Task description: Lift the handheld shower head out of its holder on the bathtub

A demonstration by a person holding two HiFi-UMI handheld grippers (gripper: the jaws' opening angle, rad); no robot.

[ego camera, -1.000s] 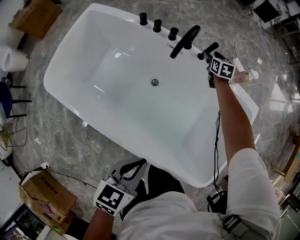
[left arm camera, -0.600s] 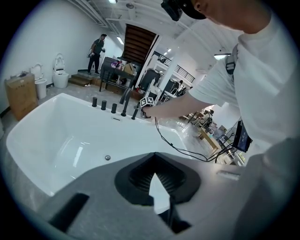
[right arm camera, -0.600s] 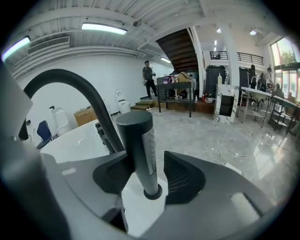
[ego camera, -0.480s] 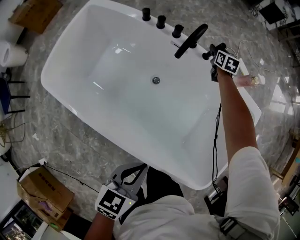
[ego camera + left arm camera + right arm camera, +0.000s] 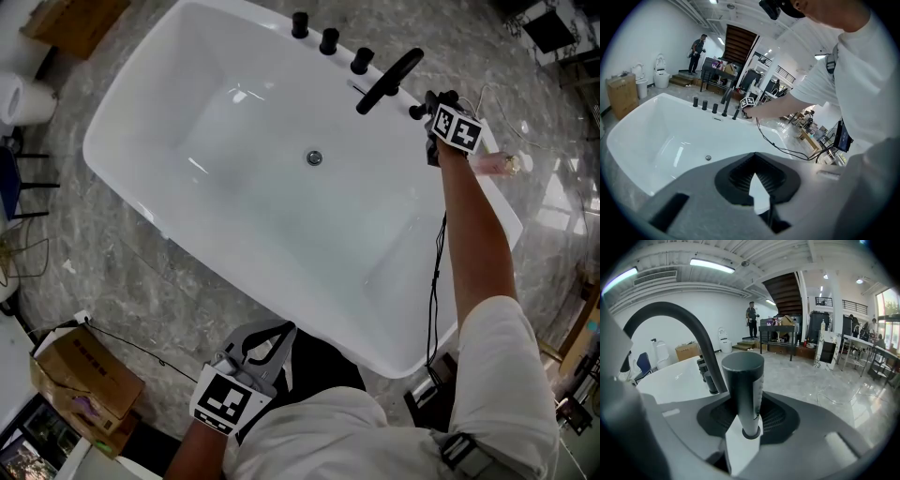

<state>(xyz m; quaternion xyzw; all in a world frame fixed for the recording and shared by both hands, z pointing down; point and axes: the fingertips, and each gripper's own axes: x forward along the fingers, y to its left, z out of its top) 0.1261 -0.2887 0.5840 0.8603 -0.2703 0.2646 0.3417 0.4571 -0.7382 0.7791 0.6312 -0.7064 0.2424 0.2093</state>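
Foreground is the left gripper (image 5: 281, 330), held low by the person's white top, on the near side of the bathtub (image 5: 112, 131) rather than over it. Its own view shows the jaw tips meeting with nothing between them, just a small diamond-shaped hole between the pads, so it's closed and empty. There's a cardboard box (image 5: 80, 375) on the grey marble floor (image 5: 112, 272) off to its left.

Past that is the big white tub, sitting at an angle, with the drain (image 5: 314, 157) roughly mid-basin. A black cable (image 5: 436, 281) hangs beside the outstretched right arm, which reaches across the tub's right end to the far rim.

The black fittings run along that far rim: three short knobs (image 5: 329, 40) in a row, then the tall curved spout (image 5: 389, 80), then the handheld shower head (image 5: 743, 390) at the right end of the line. It's standing upright in its holder on the rim, not lifted out. The right gripper (image 5: 433, 111) is right on it. The handle sits between the jaws and they're closing in, but that gripper's view shows a dark gap on both sides of the handle, so the pads aren't pressing on it.

Way at the back, a person (image 5: 751, 315) stands near a staircase (image 5: 785, 291)
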